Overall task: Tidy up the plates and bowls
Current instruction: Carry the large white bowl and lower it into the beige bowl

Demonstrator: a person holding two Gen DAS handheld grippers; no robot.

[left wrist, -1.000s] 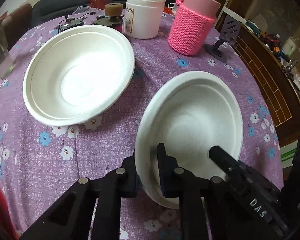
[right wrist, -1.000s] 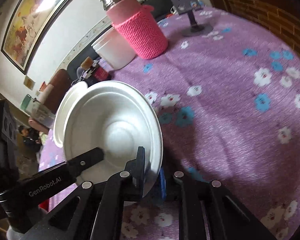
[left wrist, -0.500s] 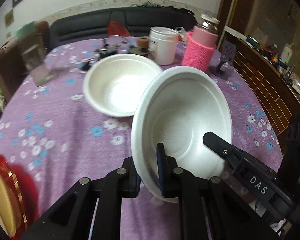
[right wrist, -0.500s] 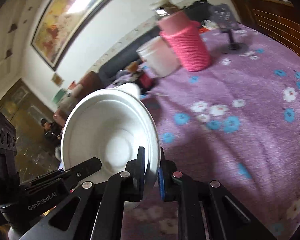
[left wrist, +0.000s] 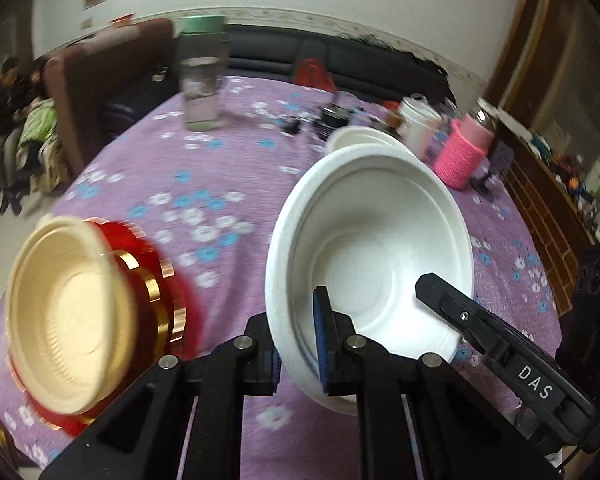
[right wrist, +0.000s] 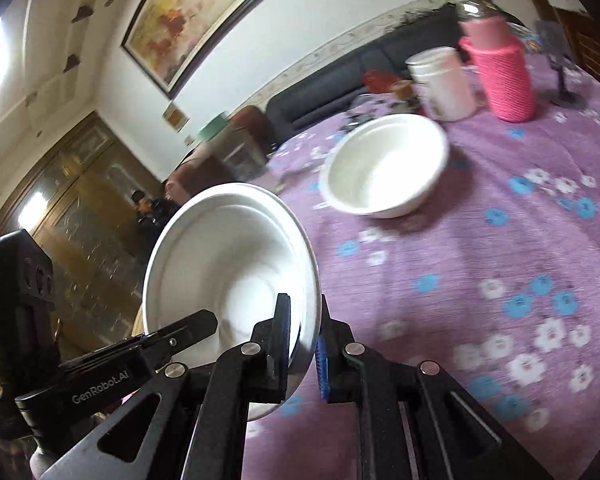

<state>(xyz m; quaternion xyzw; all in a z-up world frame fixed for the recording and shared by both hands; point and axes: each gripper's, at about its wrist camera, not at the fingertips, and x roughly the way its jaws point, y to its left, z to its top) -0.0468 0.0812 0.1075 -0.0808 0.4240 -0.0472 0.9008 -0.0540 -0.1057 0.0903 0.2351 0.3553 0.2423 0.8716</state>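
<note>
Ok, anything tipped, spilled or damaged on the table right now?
Nothing spilled or broken. The white bowl is steeply tilted, but both grippers, left and right, pinch opposite rims. The second white bowl sits upright on the purple cloth.

A round table (left wrist: 228, 168) in purple flowered cloth carries a white bowl (right wrist: 384, 164) inward, a white jar (right wrist: 444, 80) and pink-sleeved flask (right wrist: 504, 76) near its far edge.
</note>
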